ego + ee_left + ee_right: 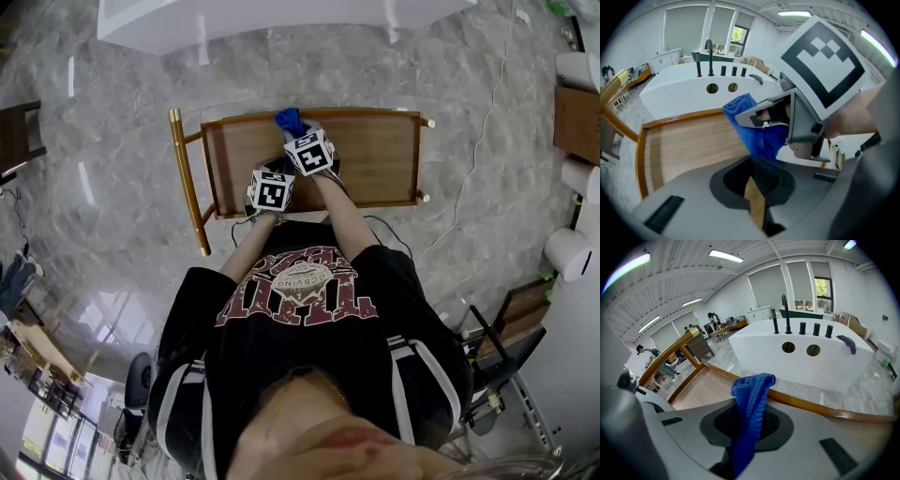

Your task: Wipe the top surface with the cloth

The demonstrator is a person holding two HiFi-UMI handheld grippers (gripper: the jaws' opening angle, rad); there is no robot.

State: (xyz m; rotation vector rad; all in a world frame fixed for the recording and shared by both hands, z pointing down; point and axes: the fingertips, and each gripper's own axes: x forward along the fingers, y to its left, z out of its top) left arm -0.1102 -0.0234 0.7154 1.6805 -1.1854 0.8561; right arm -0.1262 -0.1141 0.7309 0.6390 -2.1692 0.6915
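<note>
Your right gripper (pixel 749 425) is clamped on the blue cloth (pixel 751 390) over the wooden top (pixel 375 155). Left gripper (pixel 751 161) is pinched closed, empty.

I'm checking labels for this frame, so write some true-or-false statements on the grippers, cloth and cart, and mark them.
The right gripper is clamped on the blue cloth. True.
The left gripper holds the cloth too. False: its jaws are together on nothing.
The gold handle is on the person's right. False: it is on their left.
A white tub with black taps stands beyond the wooden top. True.
</note>
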